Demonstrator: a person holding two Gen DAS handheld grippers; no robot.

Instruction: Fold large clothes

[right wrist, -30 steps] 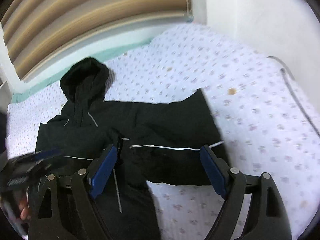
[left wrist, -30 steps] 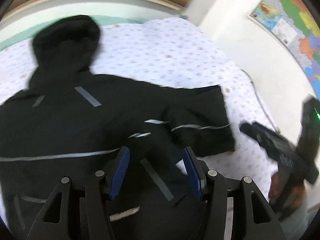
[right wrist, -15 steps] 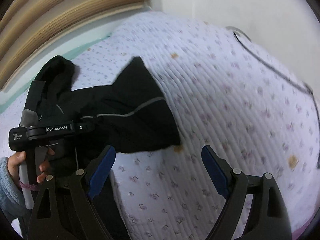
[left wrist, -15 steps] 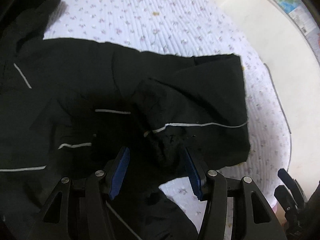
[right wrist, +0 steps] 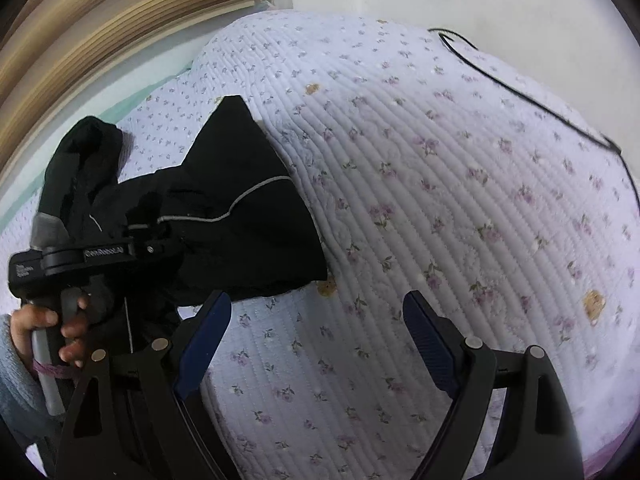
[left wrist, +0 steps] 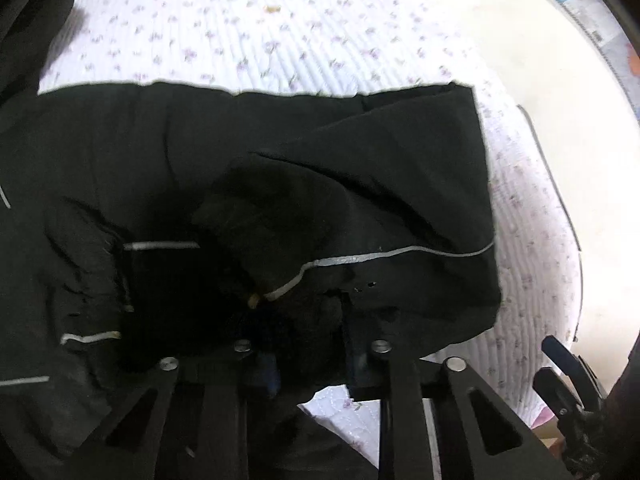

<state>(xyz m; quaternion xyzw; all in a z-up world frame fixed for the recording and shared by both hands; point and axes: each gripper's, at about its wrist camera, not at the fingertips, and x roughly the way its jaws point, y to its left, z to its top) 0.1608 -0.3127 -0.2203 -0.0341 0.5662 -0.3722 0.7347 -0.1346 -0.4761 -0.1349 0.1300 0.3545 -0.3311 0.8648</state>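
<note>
The jacket (left wrist: pixel 168 152) lies spread on the bed (left wrist: pixel 304 32), its hood (right wrist: pixel 86 148) at the far end and one sleeve (left wrist: pixel 400 200) stretched out to the right. The left claw (left wrist: pixel 308 354) sits at the near edge of the jacket, where the sleeve meets the body, its jaws drawn in upon a fold of the cloth. The right claw (right wrist: pixel 316 344) hangs over bare bed, to the right of the sleeve and near it. A cable (right wrist: pixel 520 92) runs along the bed's far right edge.
</note>
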